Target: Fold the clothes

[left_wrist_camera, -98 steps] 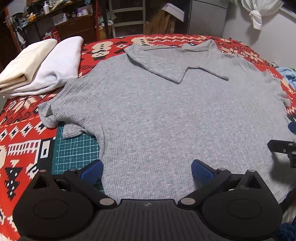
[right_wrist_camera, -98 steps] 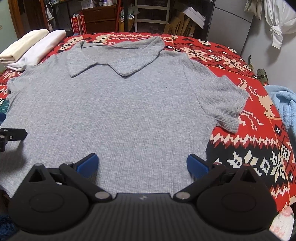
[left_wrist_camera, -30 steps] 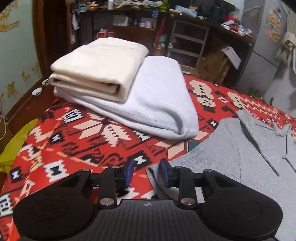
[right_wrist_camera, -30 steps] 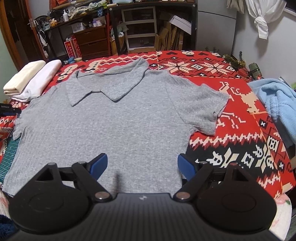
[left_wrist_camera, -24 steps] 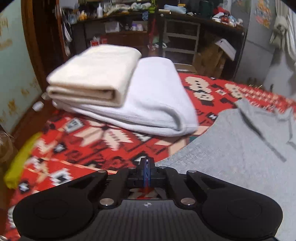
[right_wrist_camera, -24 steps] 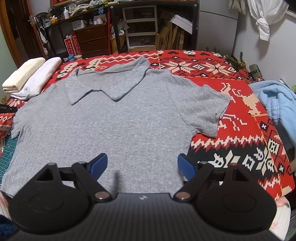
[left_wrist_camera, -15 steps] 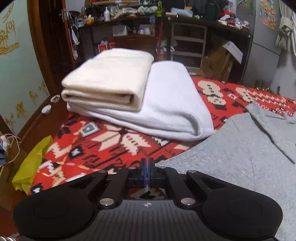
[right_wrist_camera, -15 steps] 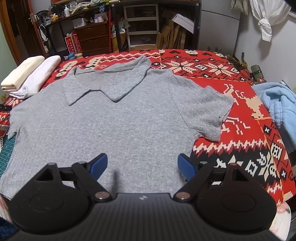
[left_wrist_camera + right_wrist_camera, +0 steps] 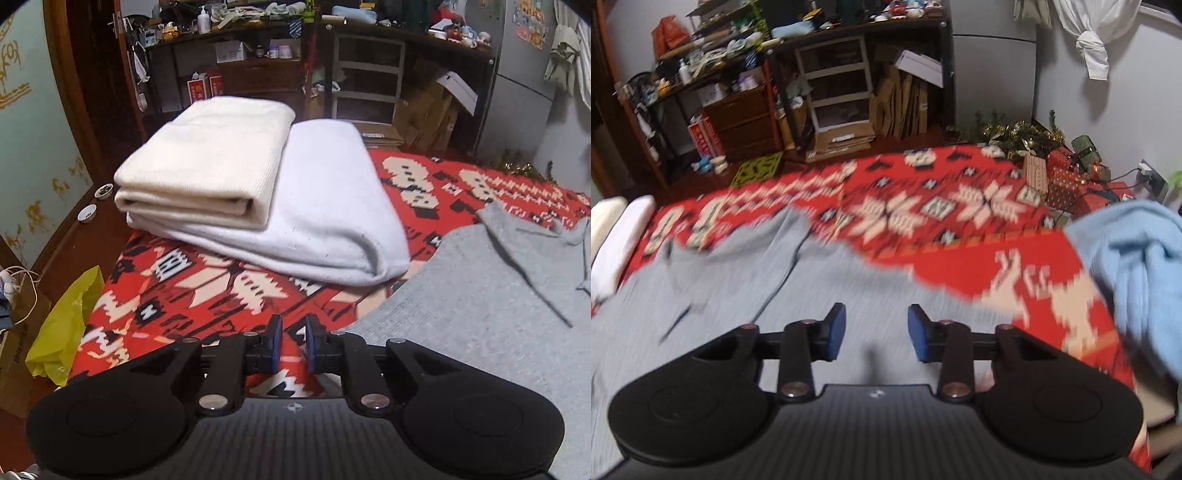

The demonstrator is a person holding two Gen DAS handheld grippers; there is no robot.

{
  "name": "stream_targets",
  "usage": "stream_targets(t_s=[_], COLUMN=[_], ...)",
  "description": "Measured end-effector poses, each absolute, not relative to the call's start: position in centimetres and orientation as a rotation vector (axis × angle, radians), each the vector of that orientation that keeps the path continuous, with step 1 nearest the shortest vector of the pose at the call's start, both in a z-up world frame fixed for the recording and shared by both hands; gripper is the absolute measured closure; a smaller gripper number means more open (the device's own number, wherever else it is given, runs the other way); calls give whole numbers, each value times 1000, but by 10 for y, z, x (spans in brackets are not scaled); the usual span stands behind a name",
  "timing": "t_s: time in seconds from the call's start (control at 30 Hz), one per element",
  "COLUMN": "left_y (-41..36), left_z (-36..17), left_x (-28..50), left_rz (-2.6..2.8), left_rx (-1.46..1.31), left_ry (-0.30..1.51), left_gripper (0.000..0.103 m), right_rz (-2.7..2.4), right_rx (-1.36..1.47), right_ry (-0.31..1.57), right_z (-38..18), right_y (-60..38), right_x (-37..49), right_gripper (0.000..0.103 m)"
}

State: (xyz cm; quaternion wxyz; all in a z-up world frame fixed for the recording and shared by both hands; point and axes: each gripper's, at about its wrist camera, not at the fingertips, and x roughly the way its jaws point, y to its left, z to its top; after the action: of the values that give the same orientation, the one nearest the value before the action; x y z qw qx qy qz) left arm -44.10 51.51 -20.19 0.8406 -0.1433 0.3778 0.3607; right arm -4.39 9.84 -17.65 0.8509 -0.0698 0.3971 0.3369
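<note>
Left gripper (image 9: 293, 343): blue pads stand a narrow gap apart with nothing between them, low over the red patterned blanket (image 9: 207, 295), at the near left edge of the grey polo shirt (image 9: 480, 314). Right gripper (image 9: 876, 338): jaws set wide apart, empty, over the shirt body; this view is motion-blurred, so fine detail of the cloth is lost. The blanket covers the whole work surface. The grey polo shirt lies flat on it, spread out, collar toward the far side; in the left wrist view it fills the right and near right, in the right wrist view the left and near centre. A light blue garment (image 9: 1137, 273) is bunched at the right edge. At the far left a folded white cloth (image 9: 332, 221) rests on the blanket, with a folded cream cloth (image 9: 207, 166) stacked on its left part. A yellow plastic bag (image 9: 62, 332) sits on the floor off the left edge.
</note>
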Motion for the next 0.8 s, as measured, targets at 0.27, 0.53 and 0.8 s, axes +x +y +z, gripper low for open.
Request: stream_targets(t_s=[0.27, 0.53, 0.8], left_y=[505, 492, 491], left_z=[-184, -177, -183], left_x=[-424, -403, -394], left_rz=[735, 661, 641], left_rx=[-331, -329, -322], left_ry=[762, 758, 780], left_gripper=[88, 83, 78], right_rz=[757, 884, 933], right_rx=[-164, -308, -485], right_ry=[876, 887, 812], right_z=[-206, -232, -239], right_y=[165, 193, 205], right_x=[37, 21, -11], right_gripper=[76, 77, 96])
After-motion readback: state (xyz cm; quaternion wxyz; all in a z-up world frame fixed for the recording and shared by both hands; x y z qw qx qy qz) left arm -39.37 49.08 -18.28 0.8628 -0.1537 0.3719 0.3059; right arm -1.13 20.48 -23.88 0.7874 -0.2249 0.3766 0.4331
